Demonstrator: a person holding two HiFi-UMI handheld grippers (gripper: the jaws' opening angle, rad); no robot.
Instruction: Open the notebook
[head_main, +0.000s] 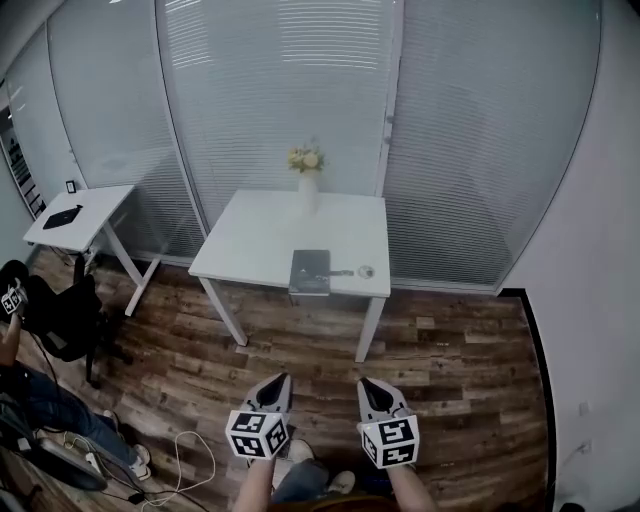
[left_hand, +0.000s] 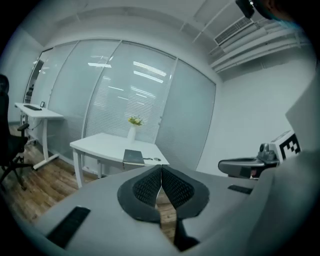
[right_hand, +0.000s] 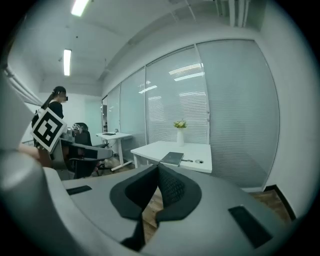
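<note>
A dark grey notebook (head_main: 310, 271) lies closed near the front edge of a white table (head_main: 260, 240) across the room. It also shows small in the left gripper view as the notebook (left_hand: 133, 157) and in the right gripper view as the notebook (right_hand: 172, 158). My left gripper (head_main: 282, 381) and right gripper (head_main: 366, 385) hang side by side over the wooden floor, well short of the table. Both are shut with nothing between the jaws, as the left gripper (left_hand: 161, 169) and right gripper (right_hand: 157, 167) show in their own views.
A white vase of yellow flowers (head_main: 307, 180) stands at the table's back, and a small round object (head_main: 365, 271) lies right of the notebook. A second white desk (head_main: 80, 218) and a black office chair (head_main: 60, 315) are at the left, where a person (head_main: 40, 400) sits. Cables (head_main: 175, 465) trail on the floor.
</note>
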